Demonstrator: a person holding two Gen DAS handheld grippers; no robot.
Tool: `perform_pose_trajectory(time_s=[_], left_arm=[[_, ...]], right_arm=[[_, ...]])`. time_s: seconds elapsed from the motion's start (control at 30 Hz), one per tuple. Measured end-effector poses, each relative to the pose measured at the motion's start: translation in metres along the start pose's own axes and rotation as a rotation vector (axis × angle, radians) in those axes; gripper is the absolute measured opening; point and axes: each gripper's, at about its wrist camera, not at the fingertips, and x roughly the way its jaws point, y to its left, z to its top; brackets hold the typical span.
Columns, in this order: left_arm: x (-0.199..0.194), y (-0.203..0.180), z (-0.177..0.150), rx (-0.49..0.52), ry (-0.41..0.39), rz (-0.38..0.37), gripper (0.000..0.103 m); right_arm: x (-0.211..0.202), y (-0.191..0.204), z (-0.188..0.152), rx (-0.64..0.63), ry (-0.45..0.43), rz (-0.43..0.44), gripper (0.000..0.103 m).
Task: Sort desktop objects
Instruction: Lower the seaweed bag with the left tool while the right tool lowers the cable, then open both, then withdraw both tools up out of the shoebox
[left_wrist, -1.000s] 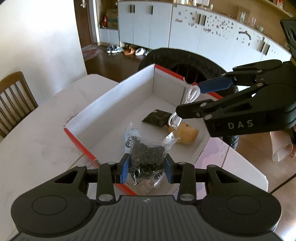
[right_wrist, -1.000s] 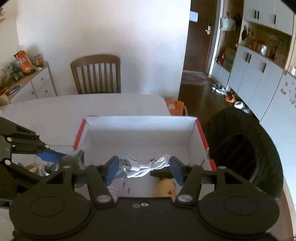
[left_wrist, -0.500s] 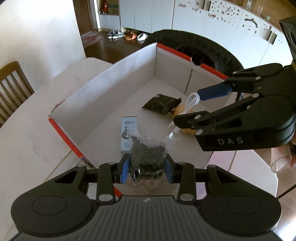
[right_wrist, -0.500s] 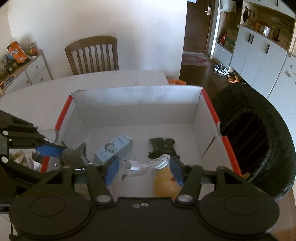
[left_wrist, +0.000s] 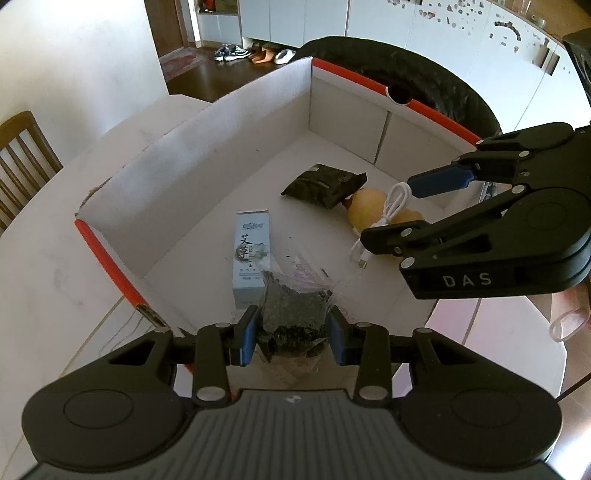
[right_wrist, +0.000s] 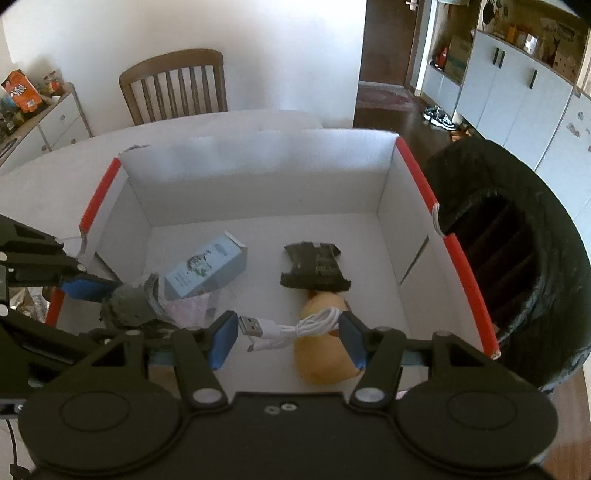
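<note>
Drop-off step: left gripper (left_wrist: 291, 335) fingers clamp a bag of dark bits (left_wrist: 293, 314), right gripper (right_wrist: 287, 336) fingers pinch a white cable (right_wrist: 291, 328), both over the box (right_wrist: 258, 173) w/ stuff below; next, prob. spread fingers.

We saw a white plastered wall (right_wrist: 184, 29) behind a wooden slat-backed chair (right_wrist: 177, 88) drawn up to the far side of the pale table (right_wrist: 229, 125). To the left stood a low white drawer unit (right_wrist: 55, 122) with an orange packet (right_wrist: 23, 90) and small jars on top. A dark doorway (right_wrist: 388, 40) opened beyond the wall, and dark wooden floorboards (left_wrist: 207, 79) ran past a patterned rug (left_wrist: 177, 61). A row of shoes (left_wrist: 255, 54) lay at the foot of white cupboards (left_wrist: 406, 26). Daylight fell brightly across the wall and the tabletop.
</note>
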Motion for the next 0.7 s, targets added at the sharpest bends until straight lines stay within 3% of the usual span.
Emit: perform_pose_trajectory(time_s=[0.37, 0.53, 0.7], left_arm=[[0.004, -0.002, 0.003, -0.01, 0.007, 0.013, 0.039], [0.001, -0.002, 0.003, -0.021, -0.004, 0.014, 0.05], [-0.003, -0.003, 0.001, -0.031, -0.021, 0.013, 0.051]], right_arm=[[0.003, -0.006, -0.004, 0.002, 0.02, 0.005, 0.066], [0.0, -0.006, -0.005, 0.002, 0.012, 0.007, 0.072], [-0.009, -0.005, -0.003, -0.018, -0.014, 0.01, 0.074]])
